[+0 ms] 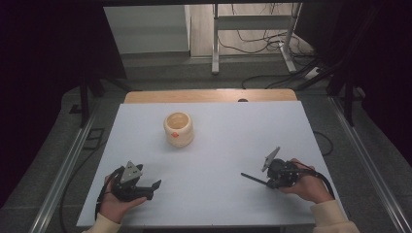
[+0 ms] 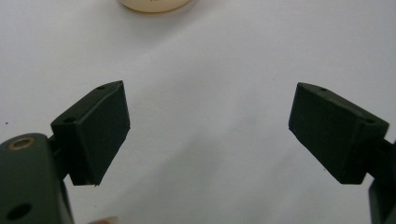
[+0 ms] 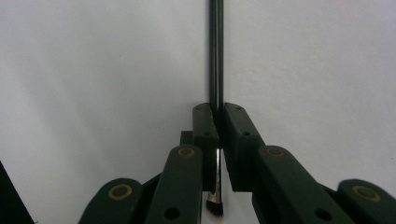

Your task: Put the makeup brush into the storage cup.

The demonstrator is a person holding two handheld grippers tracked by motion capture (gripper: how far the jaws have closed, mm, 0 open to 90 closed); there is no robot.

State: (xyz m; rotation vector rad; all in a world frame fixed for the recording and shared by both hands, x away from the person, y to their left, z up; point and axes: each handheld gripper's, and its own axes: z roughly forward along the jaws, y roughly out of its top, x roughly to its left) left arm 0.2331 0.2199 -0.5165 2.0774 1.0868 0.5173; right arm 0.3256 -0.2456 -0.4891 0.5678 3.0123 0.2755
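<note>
Clamped between the right gripper (image 3: 218, 135) fingers, the brush (image 3: 215, 56) pointed handle-forward; left gripper (image 2: 210, 126) fingers stood apart, the cup (image 1: 179, 128) beyond them.

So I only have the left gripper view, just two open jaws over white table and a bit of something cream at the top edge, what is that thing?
Observer: A cream pot, upright with its mouth open, on the white table, ahead of the left gripper.
Operator: And what's the other hand doing?
Observer: The right gripper is shut on a thin black brush.
Operator: Which end sticks out?
Observer: The handle runs forward past the jaws; the bristles sit behind them, toward the hand.
Operator: Is the brush near the pot?
Observer: No, it is apart from it, at the table's near right, pointing left.
</note>
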